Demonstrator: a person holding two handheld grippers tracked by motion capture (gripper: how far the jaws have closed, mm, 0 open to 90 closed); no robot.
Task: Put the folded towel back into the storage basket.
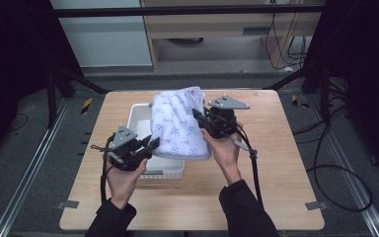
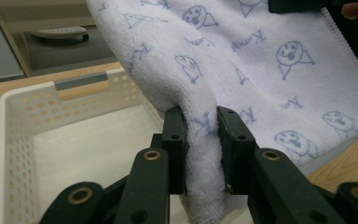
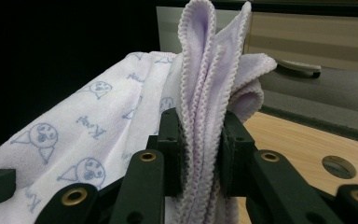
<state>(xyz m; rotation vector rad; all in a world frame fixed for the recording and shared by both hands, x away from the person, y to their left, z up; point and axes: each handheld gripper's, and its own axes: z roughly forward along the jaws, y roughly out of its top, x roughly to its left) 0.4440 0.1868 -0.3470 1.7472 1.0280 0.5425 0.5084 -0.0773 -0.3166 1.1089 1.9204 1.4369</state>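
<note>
Wooden tabletop (image 1: 276, 168) carries a white perforated basket (image 1: 139, 114), and you hold the folded printed towel (image 1: 177, 126) in the air above its right half, long axis running from your left gripper (image 1: 150, 144) at the near corner up and away to your right gripper (image 1: 197, 114) on the far stacked edges. Both sets of jaws are clamped tight on cloth, so the open basket lies below and to the left of the towel, nearer your left hand. Towel and grippers hide the basket's right wall and most of its floor.
</note>
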